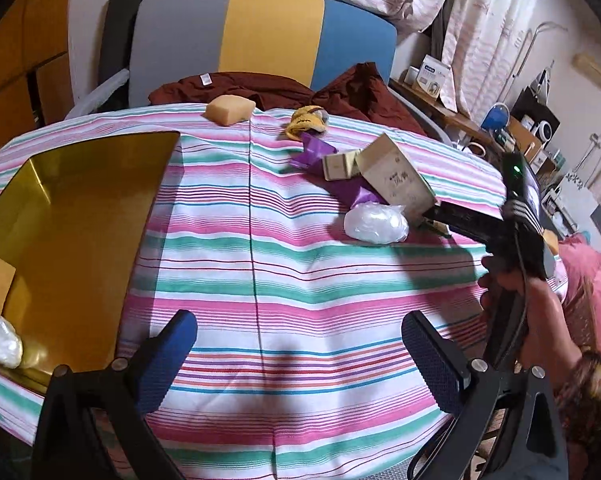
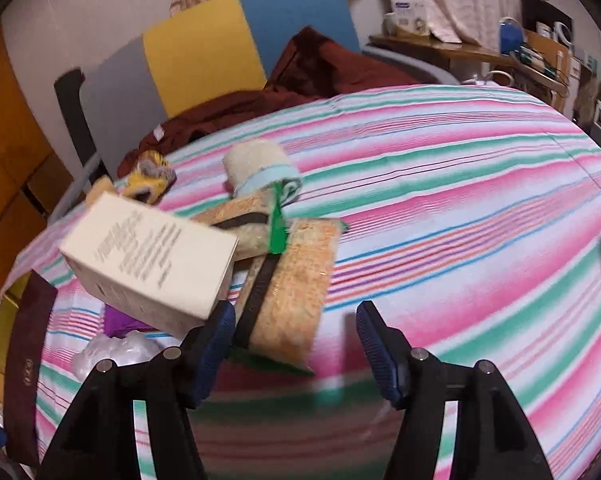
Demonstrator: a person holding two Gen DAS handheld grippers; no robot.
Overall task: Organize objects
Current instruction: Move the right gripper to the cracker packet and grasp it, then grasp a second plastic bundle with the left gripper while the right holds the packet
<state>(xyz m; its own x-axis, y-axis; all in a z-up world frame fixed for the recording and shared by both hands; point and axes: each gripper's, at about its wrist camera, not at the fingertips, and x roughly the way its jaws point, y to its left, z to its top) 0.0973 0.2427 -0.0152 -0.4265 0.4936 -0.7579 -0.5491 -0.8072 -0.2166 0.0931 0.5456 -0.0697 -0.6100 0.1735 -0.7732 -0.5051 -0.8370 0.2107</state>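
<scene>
Striped cloth [image 1: 260, 248] in pink, green and white covers the worktop, with a chair and dark red fabric behind its far edge. Most loose items lie toward the far right of the worktop: a cream carton [image 1: 396, 178], tilted and leaning on purple wrapping [image 1: 320, 156], a small white plastic bundle [image 1: 376, 222] just beside it, a yellow soft item [image 1: 306, 120] and a tan sponge block [image 1: 230, 109] at the far edge. A gold tray [image 1: 80, 216] at the left edge already holds a white bundle and a tan piece. Judged by appearance, the carton is light and stiff with smooth faces; take it across its two narrow sides, not at a corner. Sponge and bundle are likely soft and will compress. Left claw [image 1: 298, 354] is released and empty over bare cloth. Right claw [image 2: 296, 338] is spread and grasps nothing; its left pad [image 2: 216, 340] sits at the carton's [image 2: 148, 256] lower corner, contact uncertain. Motion blur obscures the carton print and the strapped tan pads [image 2: 296, 280]. Both tray contents are cut off at the frame edge.
</scene>
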